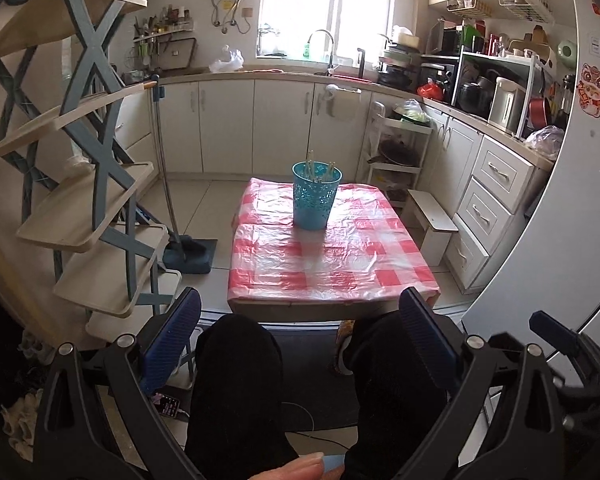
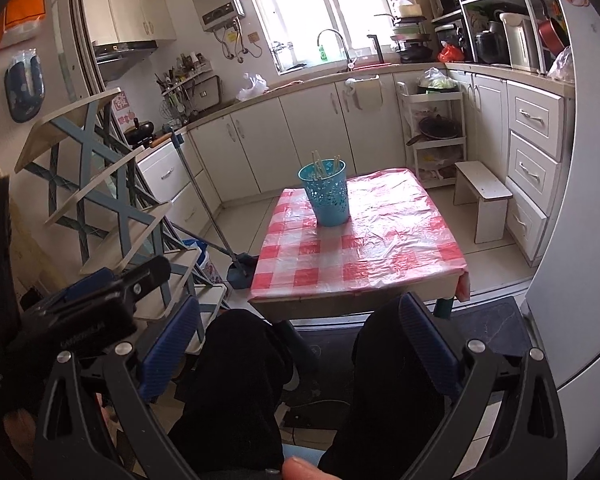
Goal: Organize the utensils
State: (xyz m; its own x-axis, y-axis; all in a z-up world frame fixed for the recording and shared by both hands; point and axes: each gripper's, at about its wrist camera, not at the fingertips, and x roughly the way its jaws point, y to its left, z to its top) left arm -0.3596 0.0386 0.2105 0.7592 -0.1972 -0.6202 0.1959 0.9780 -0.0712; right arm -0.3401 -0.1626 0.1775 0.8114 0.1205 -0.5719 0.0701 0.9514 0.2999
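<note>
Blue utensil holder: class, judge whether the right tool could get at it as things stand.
Probably yes. The blue utensil holder stands alone on the checked tablecloth, with bare cloth between it and the near edge. The right tool is open and held back over the person's knees, so it would need moving forward.

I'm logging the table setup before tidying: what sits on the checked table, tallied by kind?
Blue perforated holder: 1
Pale utensils standing in it: at least 2; the exact count is too small to tell
Checked plastic cloth over the table: 1
Total: at least 4
</note>
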